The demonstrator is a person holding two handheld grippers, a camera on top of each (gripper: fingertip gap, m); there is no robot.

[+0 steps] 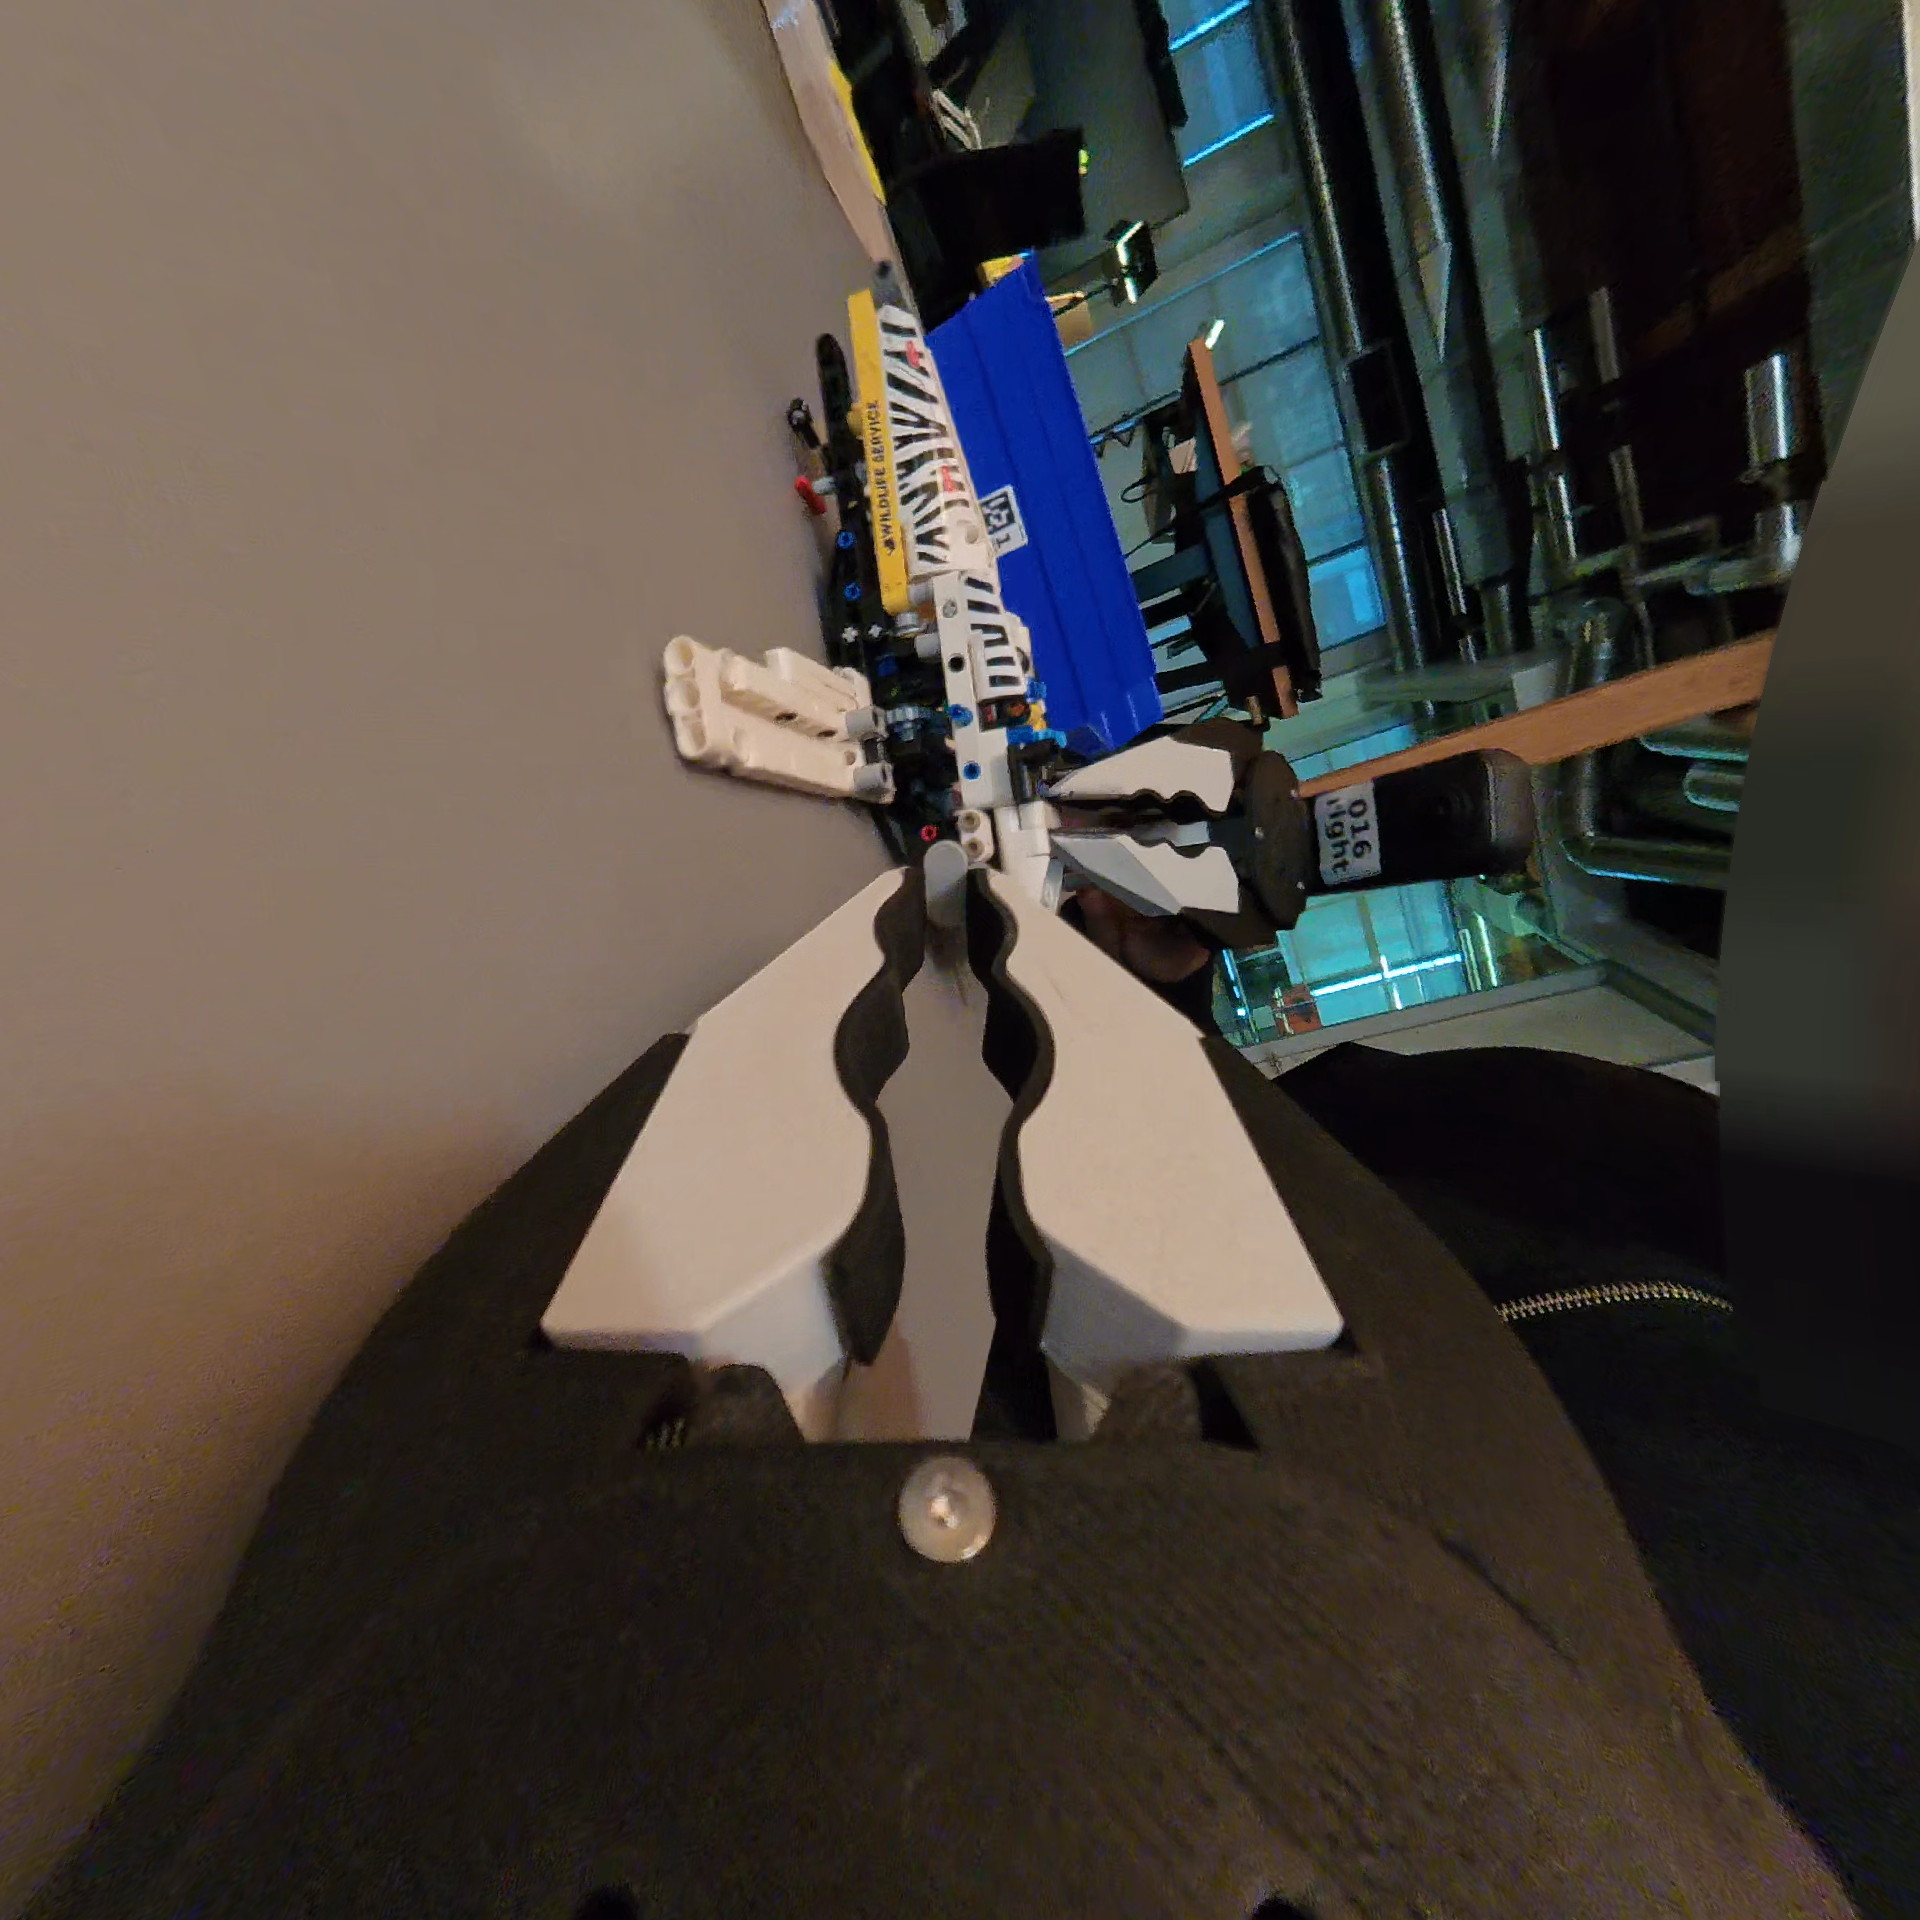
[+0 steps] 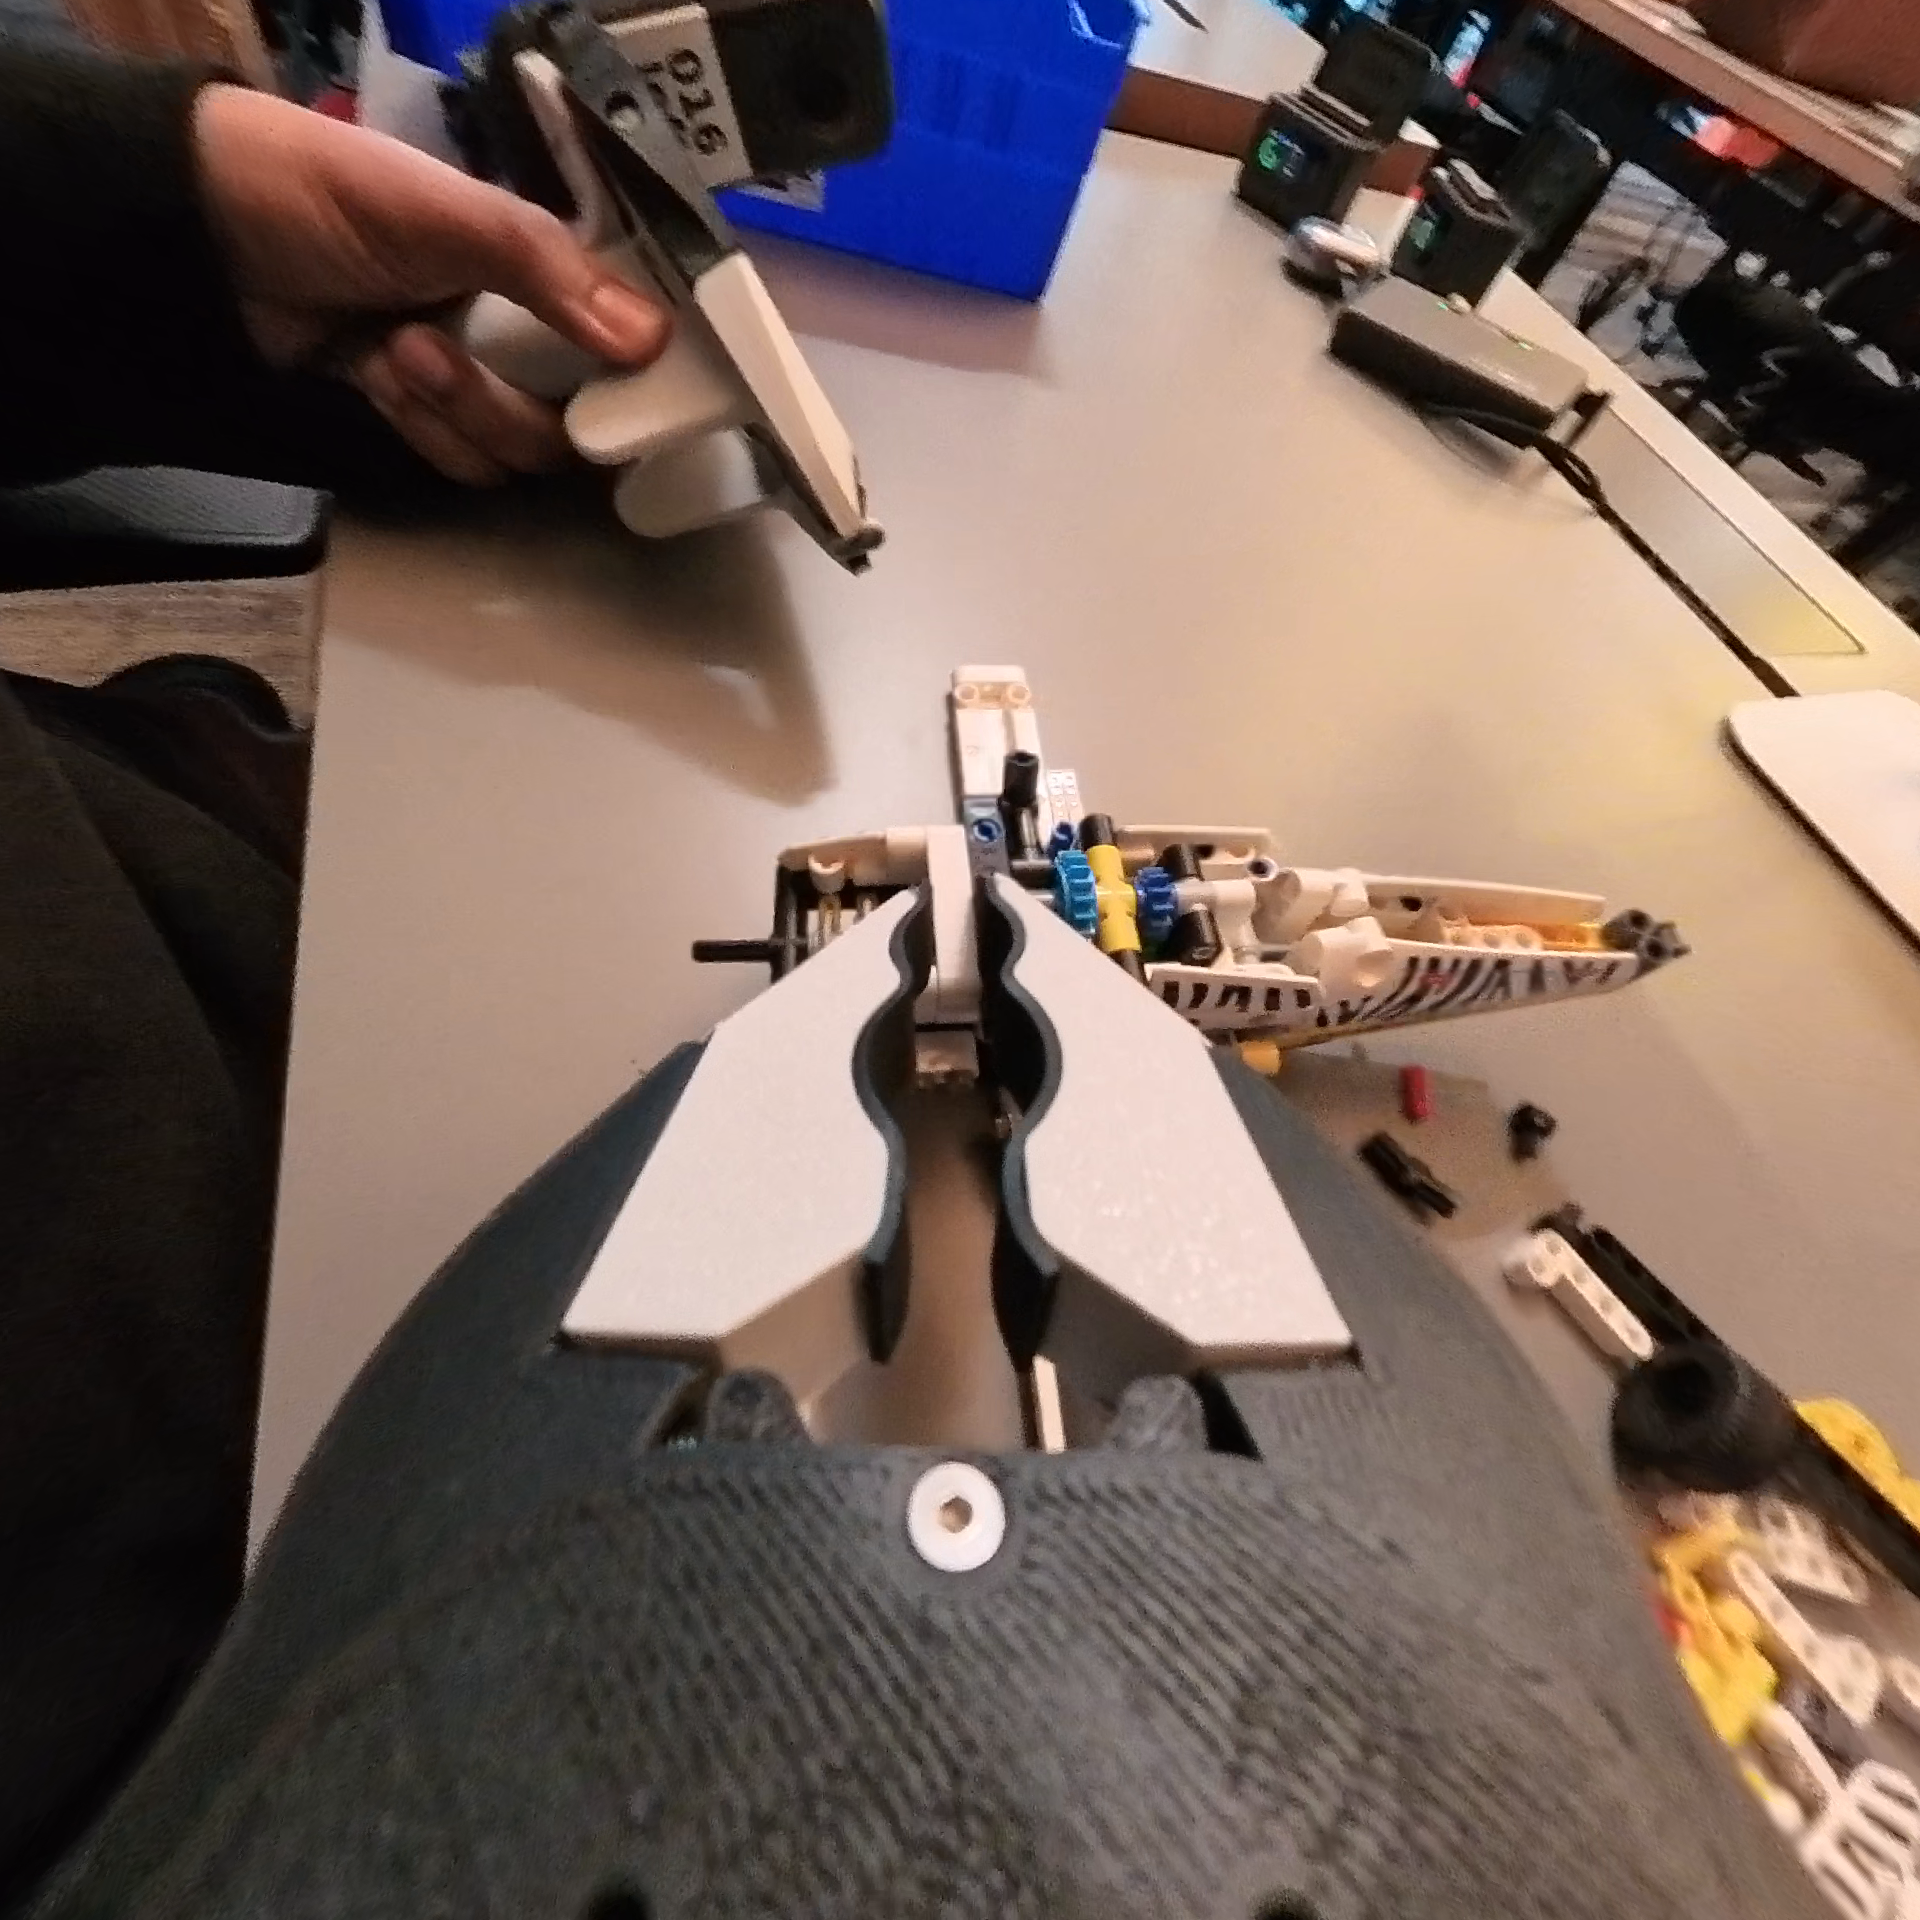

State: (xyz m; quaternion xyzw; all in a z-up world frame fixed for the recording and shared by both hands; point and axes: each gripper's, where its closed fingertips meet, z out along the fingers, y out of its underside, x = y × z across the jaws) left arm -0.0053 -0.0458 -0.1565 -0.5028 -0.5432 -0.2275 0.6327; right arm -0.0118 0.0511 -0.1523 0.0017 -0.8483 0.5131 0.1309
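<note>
Left tongs (image 1: pixel 948 883) pinch a grey pin (image 1: pixel 943 878) — right tongs (image 2: pixel 954 914) clamp the toy model's white beam (image 2: pixel 951 925).

- Your grey table (image 2: pixel 1195 520) carries a brick-built model (image 2: pixel 1351 956) with zebra-striped panels.
- Loose small parts (image 2: pixel 1579 1288) lie beside it, on your right.
- A blue bin (image 2: pixel 935 166) stands at the far side.
- A flat dark box (image 2: pixel 1455 348) with a cable lies further right.

Dim warm light, soft shadows, blurred edges
</note>
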